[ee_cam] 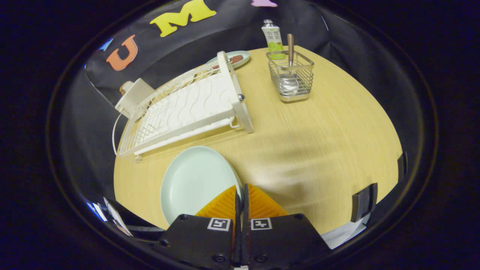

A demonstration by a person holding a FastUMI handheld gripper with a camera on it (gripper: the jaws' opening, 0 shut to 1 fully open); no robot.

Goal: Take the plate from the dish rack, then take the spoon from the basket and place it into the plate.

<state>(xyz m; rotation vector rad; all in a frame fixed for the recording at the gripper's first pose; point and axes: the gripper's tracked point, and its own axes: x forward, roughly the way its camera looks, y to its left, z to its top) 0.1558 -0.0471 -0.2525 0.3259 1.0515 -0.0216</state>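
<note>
Gripper (240,195) fingers pinch the near rim of the plate (195,180), closed to a thin gap. Plate is out of the rack (187,107) at 11 o'clock, over the table (318,142). Step in hand, seemingly: setting it down. Next: release, then reach to 1 o'clock for the spoon (290,63), upright in the basket (291,77); basket wires crowd its handle. Bottle (274,39) stands just behind; saucer (236,58) beyond the rack.

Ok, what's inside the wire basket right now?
A spoon stands in the wire basket, bowl down, handle poking above the rim. Through the wires nothing else shows, though the basket's floor is partly covered by the spoon bowl. The gripper is shut on the plate rim.
</note>
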